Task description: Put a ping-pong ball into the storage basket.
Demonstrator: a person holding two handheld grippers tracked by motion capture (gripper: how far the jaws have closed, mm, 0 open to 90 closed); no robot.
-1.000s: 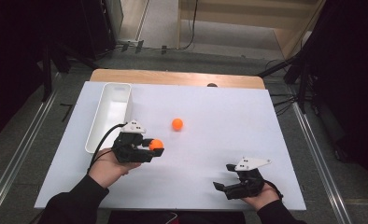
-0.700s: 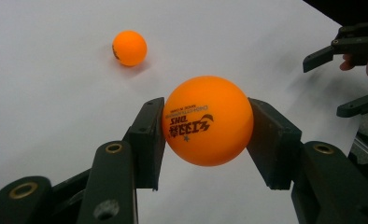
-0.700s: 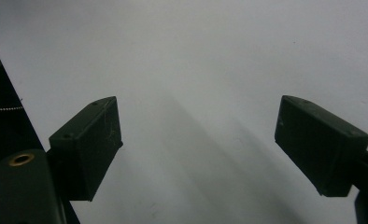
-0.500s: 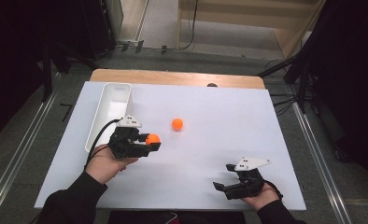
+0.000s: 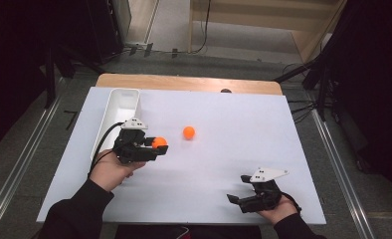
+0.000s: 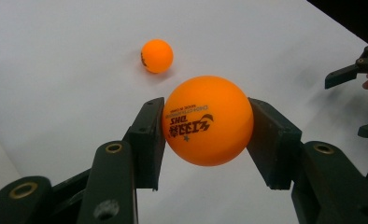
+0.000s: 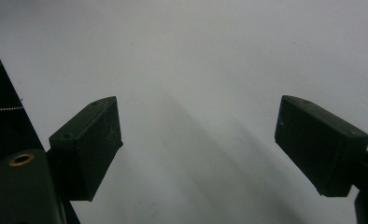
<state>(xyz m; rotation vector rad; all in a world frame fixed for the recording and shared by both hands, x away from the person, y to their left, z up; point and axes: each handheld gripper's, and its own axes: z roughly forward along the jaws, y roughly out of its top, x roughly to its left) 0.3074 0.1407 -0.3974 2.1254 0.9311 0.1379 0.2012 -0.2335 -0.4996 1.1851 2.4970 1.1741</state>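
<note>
I have one orange ball (image 6: pixel 206 120) clamped between the pads of my left tool (image 5: pixel 151 147), lifted clear of the white surface (image 5: pixel 234 164). It is glossy, round, with dark printed lettering facing the camera. A second orange ball (image 5: pixel 188 132) lies loose at about two o'clock from the held one, near but apart. The white tray (image 5: pixel 115 119) at eleven o'clock looks empty, so I judge both balls remain to be dropped in. My right tool (image 5: pixel 244 195) rests released, jaws wide, at five o'clock.
</note>
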